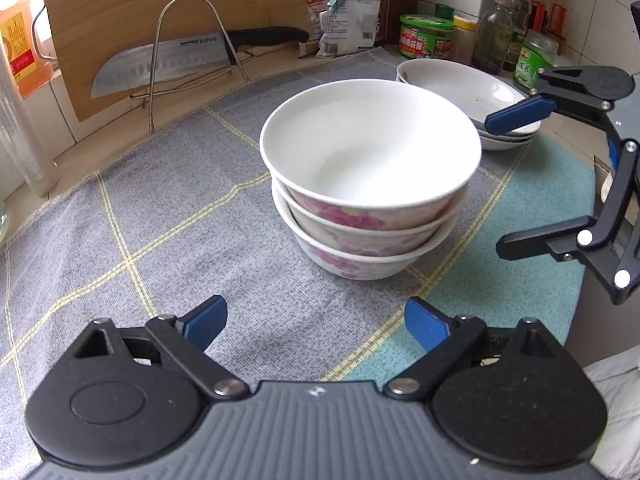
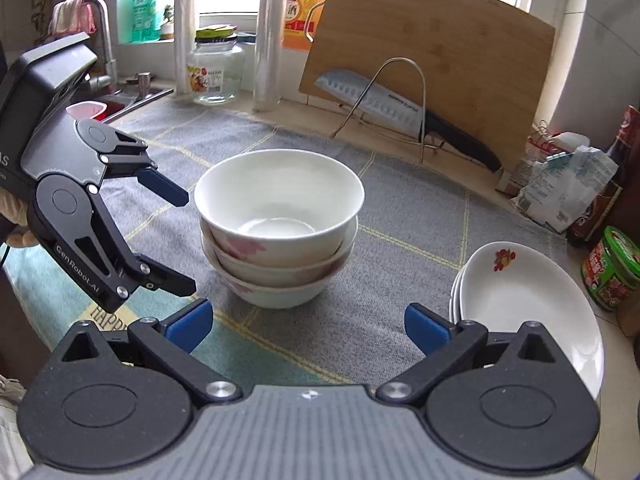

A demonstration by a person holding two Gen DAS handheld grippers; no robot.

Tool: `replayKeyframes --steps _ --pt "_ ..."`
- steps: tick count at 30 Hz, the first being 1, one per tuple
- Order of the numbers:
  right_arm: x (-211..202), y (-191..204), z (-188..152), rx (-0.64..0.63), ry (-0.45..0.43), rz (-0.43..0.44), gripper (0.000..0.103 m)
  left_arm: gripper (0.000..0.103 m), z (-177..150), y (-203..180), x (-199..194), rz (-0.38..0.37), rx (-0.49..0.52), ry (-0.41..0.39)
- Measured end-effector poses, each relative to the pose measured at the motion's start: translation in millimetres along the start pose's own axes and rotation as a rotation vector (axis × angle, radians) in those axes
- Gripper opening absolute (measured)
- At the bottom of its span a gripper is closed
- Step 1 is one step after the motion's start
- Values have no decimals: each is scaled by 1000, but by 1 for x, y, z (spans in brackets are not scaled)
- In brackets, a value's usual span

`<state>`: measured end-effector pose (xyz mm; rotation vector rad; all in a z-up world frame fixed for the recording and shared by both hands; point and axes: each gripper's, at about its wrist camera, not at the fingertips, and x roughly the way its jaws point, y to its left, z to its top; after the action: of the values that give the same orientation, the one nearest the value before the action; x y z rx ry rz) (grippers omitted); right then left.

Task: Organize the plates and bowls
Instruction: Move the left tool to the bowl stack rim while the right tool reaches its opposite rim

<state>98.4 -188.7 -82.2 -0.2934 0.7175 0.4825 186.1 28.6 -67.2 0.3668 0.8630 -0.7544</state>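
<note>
Left wrist view. The left gripper has its blue-padded jaws spread wide with nothing between them, above the grey checked cloth. The stack of three white ceramic bowls with pink flower print stands on that cloth straight ahead, clear of the pads. Behind it and to the right lies the stack of shallow white oval plates. The right gripper enters from the right edge, jaws also spread and empty, its upper pad in line with the plates' near rim; contact cannot be confirmed. A steel-bladed kitchen knife with a black handle rests in a wire rack against the upright bamboo cutting board, well apart from the work.

Right wrist view. The right gripper's own jaws stand wide and empty. The bowl stack sits centred ahead; the plate stack lies to the right, just beside the right pad. The left gripper stands near the bowls on the left, not touching.

Procedure. Both piles appear already nested, so the step in hand is judged to be placement or withdrawal.
- If moving the bowls, clamp the lowest bowl's wall, not the top rim; the upper bowls sit slightly tilted and may slide.
- Keep the jaws level.
- Avoid dragging the cloth.
</note>
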Motion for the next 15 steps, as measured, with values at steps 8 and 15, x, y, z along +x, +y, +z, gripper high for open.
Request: replayKeyframes --steps 8,15 --pt "34 -13 5 -141 27 116 103 94 13 -9 3 2 70 20" --pt "52 -14 13 -273 65 201 103 92 19 -6 16 -45 151 55"
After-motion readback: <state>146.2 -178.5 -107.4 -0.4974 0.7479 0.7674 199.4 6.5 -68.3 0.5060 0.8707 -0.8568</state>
